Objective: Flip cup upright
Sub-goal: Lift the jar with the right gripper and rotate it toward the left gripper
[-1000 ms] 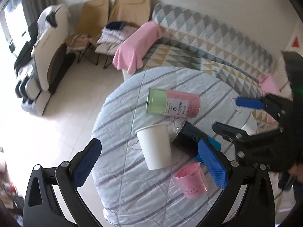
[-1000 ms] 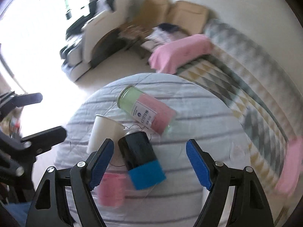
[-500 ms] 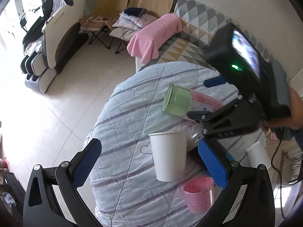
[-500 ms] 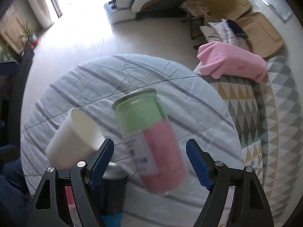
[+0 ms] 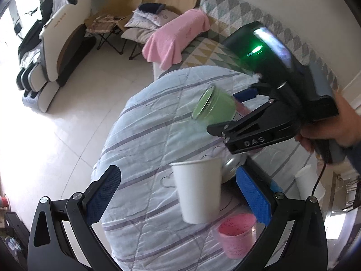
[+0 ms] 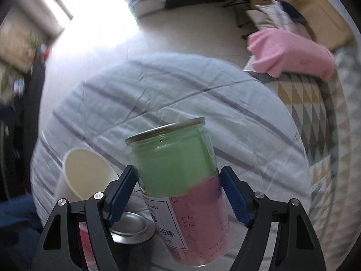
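Round table under striped quilt [image 5: 144, 135], patterned sofa [image 5: 227, 6], tiled floor [image 5: 67, 103]

Left wrist view: right tongs [image 5: 234, 113] hid the green-and-pink cup's [image 5: 214, 109] pink half, so contact couldn't be judged there. Black flask [image 5: 232, 167] mostly hidden behind white paper cup [image 5: 198, 194] & a left pad. Right wrist view: cup's [image 6: 180, 180] base cut off at bottom edge; room bkgd motion-blurred; label text too smeared to read.
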Motion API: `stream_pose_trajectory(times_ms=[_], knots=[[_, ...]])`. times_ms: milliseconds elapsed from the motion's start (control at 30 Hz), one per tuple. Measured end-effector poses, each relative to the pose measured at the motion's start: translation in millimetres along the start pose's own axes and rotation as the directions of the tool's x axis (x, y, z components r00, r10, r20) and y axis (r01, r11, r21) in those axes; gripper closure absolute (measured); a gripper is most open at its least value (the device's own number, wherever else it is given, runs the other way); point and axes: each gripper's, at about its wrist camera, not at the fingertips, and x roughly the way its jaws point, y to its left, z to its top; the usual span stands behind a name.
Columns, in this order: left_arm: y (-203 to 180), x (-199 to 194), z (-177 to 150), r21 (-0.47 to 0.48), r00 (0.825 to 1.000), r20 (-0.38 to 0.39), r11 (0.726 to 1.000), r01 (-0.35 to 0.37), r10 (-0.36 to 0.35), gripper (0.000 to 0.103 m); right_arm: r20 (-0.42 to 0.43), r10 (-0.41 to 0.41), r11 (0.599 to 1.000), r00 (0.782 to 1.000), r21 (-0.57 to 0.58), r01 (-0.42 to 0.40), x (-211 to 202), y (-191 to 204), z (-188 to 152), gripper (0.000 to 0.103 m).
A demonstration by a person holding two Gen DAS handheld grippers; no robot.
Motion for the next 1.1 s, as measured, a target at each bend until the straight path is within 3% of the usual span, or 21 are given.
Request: stream_pose_trajectory(times_ms=[167,233,367,433,633,867,933,1000,1100], knots=[[-29,8,14,0.059,0.999,0.007,0.997,0.05,-0.051,0.0,0.2,0.018,0.964,0.98,0.258,-0.071,-39,-37,-46,0.026],[-47,13,23,0.099,0.998,0.007,0.993,0.069,-0.07,0.0,0.289,-0.03,0.933,0.957,0.352,-0.077,-56,-50,-71,0.026],[-72,18,29,0.16,0.996,0.003,0.983,0.089,-0.09,0.0,0.373,-0.165,0.872,0.913,0.488,-0.042,-74,-59,-113,0.027],[-77,20,29,0.174,0.996,-0.006,0.98,0.093,-0.093,0.0,0.405,-0.198,0.835,0.893,0.547,-0.063,-73,-59,-130,0.027],[-83,25,28,0.202,0.996,-0.036,0.975,0.087,-0.081,0.0,0.435,-0.237,0.748,0.869,0.652,-0.123,-58,-57,-160,0.027],[-81,23,17,0.191,0.997,-0.033,0.978,0.078,-0.073,0.0,0.469,-0.263,0.745,0.843,0.654,-0.131,-67,-52,-162,0.027],[-78,22,14,0.183,0.997,-0.029,0.98,0.076,-0.072,0.0,0.453,-0.277,0.756,0.848,0.647,-0.098,-66,-51,-155,0.029],[-74,21,13,0.177,0.997,-0.028,0.981,0.077,-0.073,0.0,0.424,-0.263,0.756,0.867,0.649,-0.088,-60,-52,-149,0.032],[-67,18,11,0.173,0.997,-0.03,0.982,0.071,-0.067,0.0,0.436,-0.255,0.742,0.863,0.661,-0.115,-60,-49,-155,0.032]])
